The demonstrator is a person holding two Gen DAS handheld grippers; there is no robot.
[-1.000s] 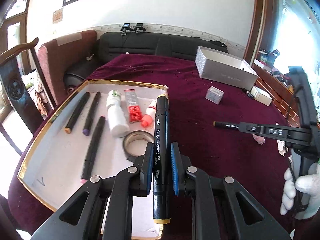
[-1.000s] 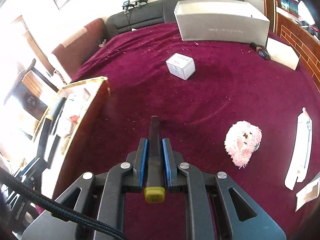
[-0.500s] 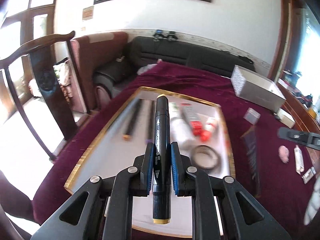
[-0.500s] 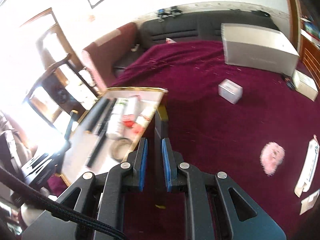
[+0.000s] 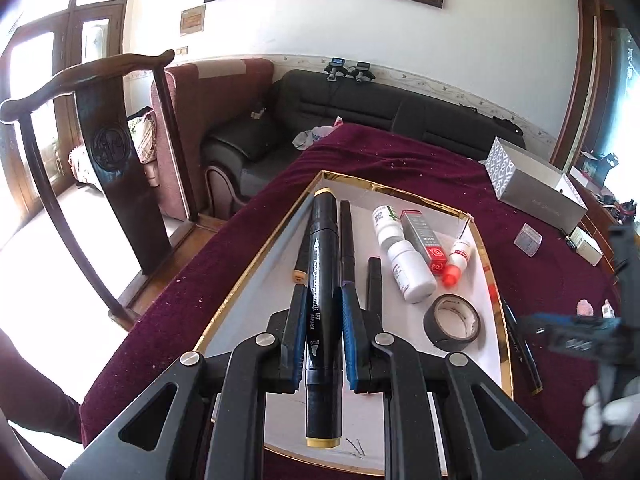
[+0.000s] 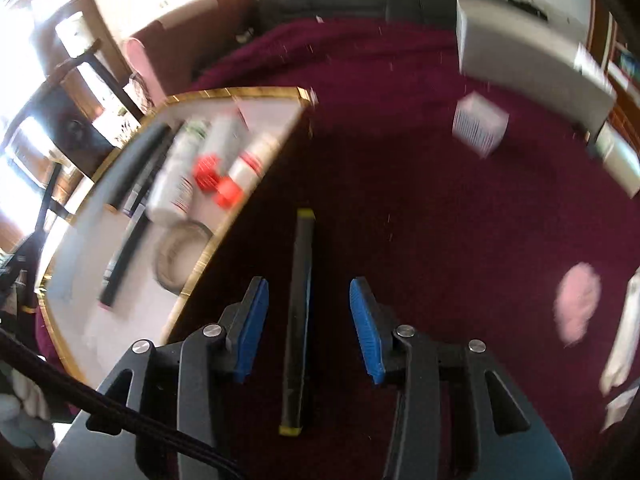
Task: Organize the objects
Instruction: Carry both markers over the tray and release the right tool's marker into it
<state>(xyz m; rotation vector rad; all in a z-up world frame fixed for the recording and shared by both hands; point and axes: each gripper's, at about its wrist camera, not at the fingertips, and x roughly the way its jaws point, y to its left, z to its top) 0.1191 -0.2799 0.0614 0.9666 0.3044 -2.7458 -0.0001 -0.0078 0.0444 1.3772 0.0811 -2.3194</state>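
My left gripper (image 5: 323,312) is shut on a black art marker (image 5: 323,272) with yellow ends, held above the gold-rimmed white tray (image 5: 256,272). The tray holds several black markers (image 5: 346,236), a white bottle (image 5: 404,264), a red-and-grey box (image 5: 424,236), a red-capped glue bottle (image 5: 456,260) and a black tape roll (image 5: 456,322). My right gripper (image 6: 308,320) is open; a black marker with yellow ends (image 6: 298,320) lies between its fingers on the maroon cloth, right of the tray (image 6: 208,248). That marker also shows in the left wrist view (image 5: 520,348).
A grey box (image 5: 536,192), a small clear box (image 5: 528,240) and a pink fluffy toy (image 6: 578,300) lie on the maroon tablecloth (image 6: 400,200). White packets (image 6: 624,340) lie at the far right. A dark wooden chair (image 5: 100,152) and a black sofa stand beyond the table.
My right gripper has opened and its marker now lies on the cloth beside the tray. My left gripper has swung over the tray, still holding its marker.
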